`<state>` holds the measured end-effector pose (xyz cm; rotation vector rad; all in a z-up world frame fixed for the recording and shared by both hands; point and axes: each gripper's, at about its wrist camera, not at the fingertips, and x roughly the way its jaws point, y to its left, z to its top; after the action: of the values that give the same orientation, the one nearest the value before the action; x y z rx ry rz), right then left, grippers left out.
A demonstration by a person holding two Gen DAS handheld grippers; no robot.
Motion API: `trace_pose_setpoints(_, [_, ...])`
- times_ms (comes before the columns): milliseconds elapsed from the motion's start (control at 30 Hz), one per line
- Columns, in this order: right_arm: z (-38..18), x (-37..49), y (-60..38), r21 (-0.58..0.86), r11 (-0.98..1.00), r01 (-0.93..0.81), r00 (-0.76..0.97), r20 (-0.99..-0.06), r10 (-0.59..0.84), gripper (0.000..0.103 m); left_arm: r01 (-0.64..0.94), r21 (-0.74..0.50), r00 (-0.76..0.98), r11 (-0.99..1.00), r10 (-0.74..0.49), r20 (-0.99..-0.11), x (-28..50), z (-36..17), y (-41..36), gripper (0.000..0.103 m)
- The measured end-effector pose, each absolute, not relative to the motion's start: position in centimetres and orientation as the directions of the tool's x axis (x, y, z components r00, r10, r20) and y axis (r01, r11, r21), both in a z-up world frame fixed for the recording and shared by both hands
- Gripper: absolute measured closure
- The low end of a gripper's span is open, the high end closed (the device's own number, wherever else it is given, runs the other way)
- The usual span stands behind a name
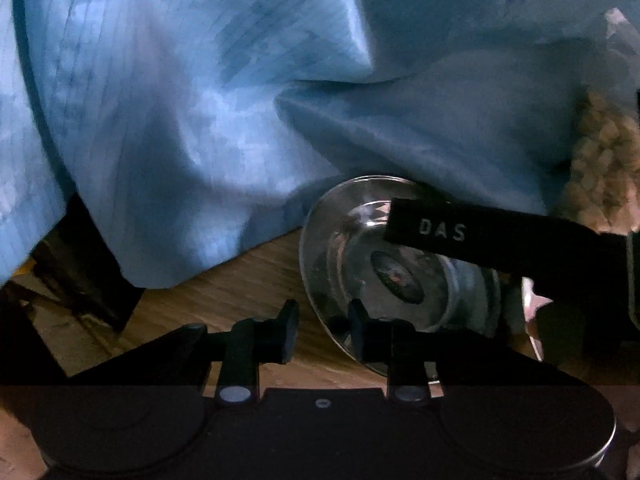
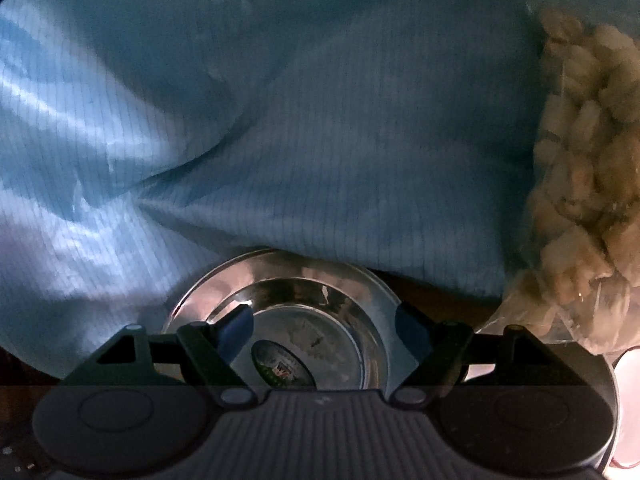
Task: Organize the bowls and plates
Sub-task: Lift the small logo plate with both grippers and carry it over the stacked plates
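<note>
A wooden surface (image 1: 256, 276) lies in dim light, half hidden by the folds of a blue garment (image 1: 192, 92) that fills the background. A steel bowl (image 2: 304, 320), sticker on its bottom, sits on the wood at the cloth's hem, with a clear bag (image 2: 588, 184) of pale chunks to its right. The right tool (image 2: 324, 324) hangs wide apart over the bowl, one finger above each side of the rim, gripping nothing. The left tool (image 1: 324, 328) stands narrowly parted at the bowl's near edge, its right finger (image 1: 358, 330) in front of the rim; whether it touches cannot be told.
</note>
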<state>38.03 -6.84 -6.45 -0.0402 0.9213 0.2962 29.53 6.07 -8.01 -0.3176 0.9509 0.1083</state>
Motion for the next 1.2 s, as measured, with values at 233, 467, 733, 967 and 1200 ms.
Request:
trace_pose_setpoints(233, [-6.1, 37.3, -6.7, 0.094, 0.952, -0.291, 0.557, -0.792, 0.249, 0.021, -0.264, -0.163, 0.561, 0.951, 0.014, -0.828, 28.8, -7.2, 6.7, 0.071])
trace_pose_setpoints(467, [-5.4, 36.8, -6.4, 0.075, 0.945, -0.317, 0.544, -0.802, 0.247, 0.021, -0.260, -0.155, 0.556, 0.953, 0.016, -0.831, 29.1, -7.2, 7.0, 0.067])
trace_pose_setpoints(733, [-5.8, 38.1, -6.9, 0.078, 0.944, -0.321, 0.508, -0.827, 0.241, 0.021, -0.260, -0.146, 0.544, 0.954, 0.020, -0.839, 29.7, -7.7, 6.9, 0.067])
trace_pose_setpoints(967, [-6.0, 38.6, -6.5, 0.071, 0.932, -0.357, 0.460, -0.854, 0.242, 0.028, -0.254, -0.180, 0.534, 0.950, -0.017, -0.845, 29.8, -7.9, 7.1, 0.069])
trace_pose_setpoints(1200, [-6.1, 39.1, -7.3, 0.077, 0.920, -0.384, 0.425, -0.870, 0.251, 0.049, -0.242, -0.179, 0.536, 0.954, -0.023, -0.844, 29.5, -8.1, 6.8, 0.079])
